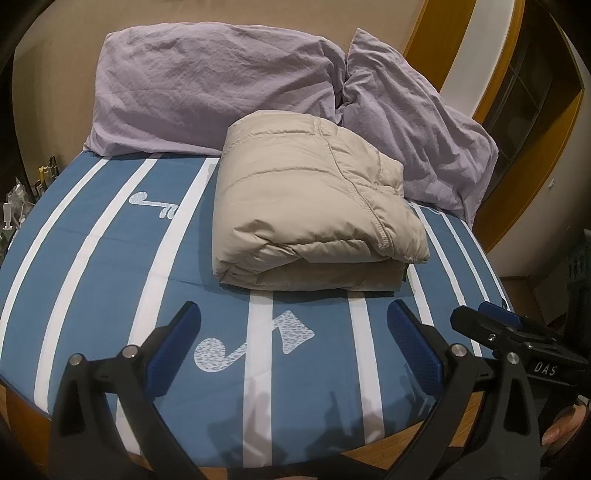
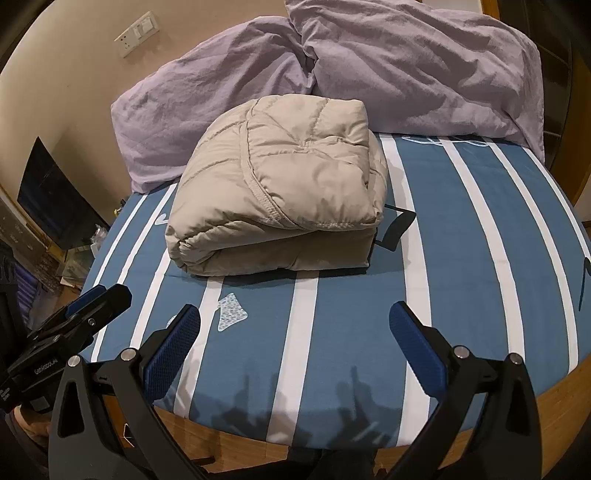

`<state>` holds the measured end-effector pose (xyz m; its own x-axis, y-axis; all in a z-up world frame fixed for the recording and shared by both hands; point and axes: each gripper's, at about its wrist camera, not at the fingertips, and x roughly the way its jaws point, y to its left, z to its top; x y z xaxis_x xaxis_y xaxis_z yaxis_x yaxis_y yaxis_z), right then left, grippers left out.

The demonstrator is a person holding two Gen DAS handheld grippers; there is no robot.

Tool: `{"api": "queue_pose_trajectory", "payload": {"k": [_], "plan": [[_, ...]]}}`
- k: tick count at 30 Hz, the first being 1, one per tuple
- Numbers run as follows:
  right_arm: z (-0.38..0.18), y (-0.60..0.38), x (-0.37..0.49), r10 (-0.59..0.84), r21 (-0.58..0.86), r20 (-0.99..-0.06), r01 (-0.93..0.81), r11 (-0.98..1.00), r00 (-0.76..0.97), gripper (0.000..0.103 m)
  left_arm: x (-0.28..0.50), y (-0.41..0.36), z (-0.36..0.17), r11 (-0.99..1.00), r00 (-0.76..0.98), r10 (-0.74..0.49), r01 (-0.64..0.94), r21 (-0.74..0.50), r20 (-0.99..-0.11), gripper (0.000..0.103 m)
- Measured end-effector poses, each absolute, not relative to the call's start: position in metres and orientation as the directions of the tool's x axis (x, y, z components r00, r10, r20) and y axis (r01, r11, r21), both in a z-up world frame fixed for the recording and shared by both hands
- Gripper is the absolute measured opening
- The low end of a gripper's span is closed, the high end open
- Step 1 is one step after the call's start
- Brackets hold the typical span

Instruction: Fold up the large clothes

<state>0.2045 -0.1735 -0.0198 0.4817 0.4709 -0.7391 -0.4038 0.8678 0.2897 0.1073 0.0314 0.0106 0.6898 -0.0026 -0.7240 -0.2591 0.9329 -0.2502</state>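
A beige puffy jacket (image 1: pixel 314 206) (image 2: pixel 280 192) lies folded into a thick bundle on the blue-and-white striped bed sheet (image 1: pixel 110 258) (image 2: pixel 480 240). My left gripper (image 1: pixel 293 325) is open and empty, hovering over the sheet just short of the bundle's near edge. My right gripper (image 2: pixel 295 325) is likewise open and holds nothing, a little back from the bundle. Each gripper shows at the edge of the other's view: the right gripper (image 1: pixel 495 321) at the right of the left wrist view, and the left gripper (image 2: pixel 99 299) at the left of the right wrist view.
Two lilac pillows (image 1: pixel 207 85) (image 2: pixel 424 66) lean against the wall behind the jacket. A wooden bed frame (image 2: pixel 554 406) borders the sheet. A dark screen (image 2: pixel 51 195) and clutter stand left of the bed; a wall socket panel (image 2: pixel 136 33) sits above.
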Motion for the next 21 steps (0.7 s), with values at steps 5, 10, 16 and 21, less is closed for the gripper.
{"api": "queue_pose_trajectory", "payload": {"k": [5, 10, 16, 21], "plan": [[-0.0197, -0.1733, 0.2047, 0.471, 0.290, -0.739, -0.404, 0.867, 0.482, 0.102, 0.1074, 0.0305, 0.0106, 0.933, 0.690, -0.003, -0.259, -0.251, -0.724, 0.100], [-0.0197, -0.1735, 0.2049, 0.472, 0.290, -0.739, -0.405, 0.867, 0.482, 0.102, 0.1077, 0.0295, 0.0105, 0.932, 0.690, 0.000, -0.263, -0.250, -0.724, 0.100], [-0.0196, -0.1738, 0.2053, 0.472, 0.289, -0.739, -0.406, 0.867, 0.480, 0.102, 0.1083, 0.0283, 0.0102, 0.932, 0.690, 0.001, -0.264, -0.250, -0.724, 0.100], [-0.0197, -0.1736, 0.2053, 0.472, 0.289, -0.739, -0.406, 0.867, 0.481, 0.102, 0.1080, 0.0282, 0.0103, 0.931, 0.689, 0.001, -0.266, -0.251, -0.725, 0.100]]}}
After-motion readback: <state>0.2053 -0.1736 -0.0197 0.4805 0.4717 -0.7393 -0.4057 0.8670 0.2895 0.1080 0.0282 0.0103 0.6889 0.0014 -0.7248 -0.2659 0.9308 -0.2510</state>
